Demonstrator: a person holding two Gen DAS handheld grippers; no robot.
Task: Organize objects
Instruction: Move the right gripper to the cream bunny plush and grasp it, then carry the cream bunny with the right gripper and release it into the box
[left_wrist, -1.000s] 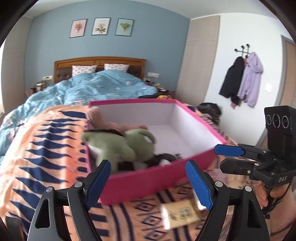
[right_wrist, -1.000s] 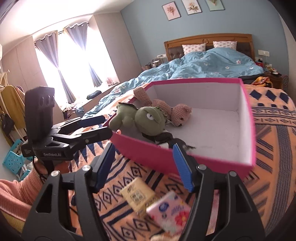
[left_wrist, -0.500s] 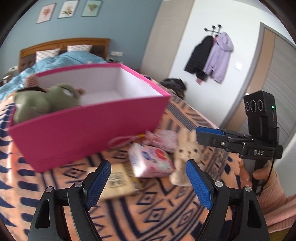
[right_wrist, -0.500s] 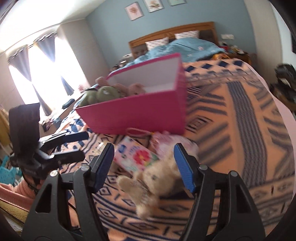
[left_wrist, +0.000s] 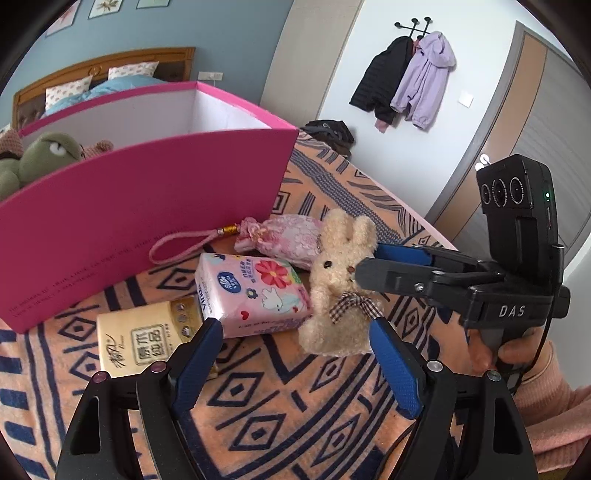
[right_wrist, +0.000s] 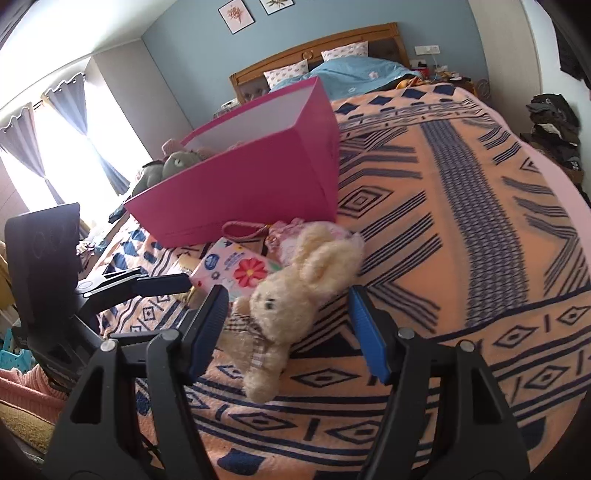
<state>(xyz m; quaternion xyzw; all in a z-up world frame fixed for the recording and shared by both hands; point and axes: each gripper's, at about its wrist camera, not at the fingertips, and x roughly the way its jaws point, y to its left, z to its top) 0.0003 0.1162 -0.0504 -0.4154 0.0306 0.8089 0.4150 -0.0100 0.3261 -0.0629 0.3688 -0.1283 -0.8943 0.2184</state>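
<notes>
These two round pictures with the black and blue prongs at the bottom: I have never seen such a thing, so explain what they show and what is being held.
No robot here: a person holds a two-fingered grabbing tool in each hand, and each tool carries a wide-angle camera looking along its fingers. One picture comes from the left tool, the other from the right tool. Each also shows the other tool from the side.

Both look at a patterned blanket on a bed. On it stand a pink box with soft toys inside and, in front of it, a plush rabbit, a pink tissue pack, a yellow tissue pack and a drawstring pouch.

Both tools are open and hold nothing. The right one's fingers sit on either side of the rabbit.
</notes>
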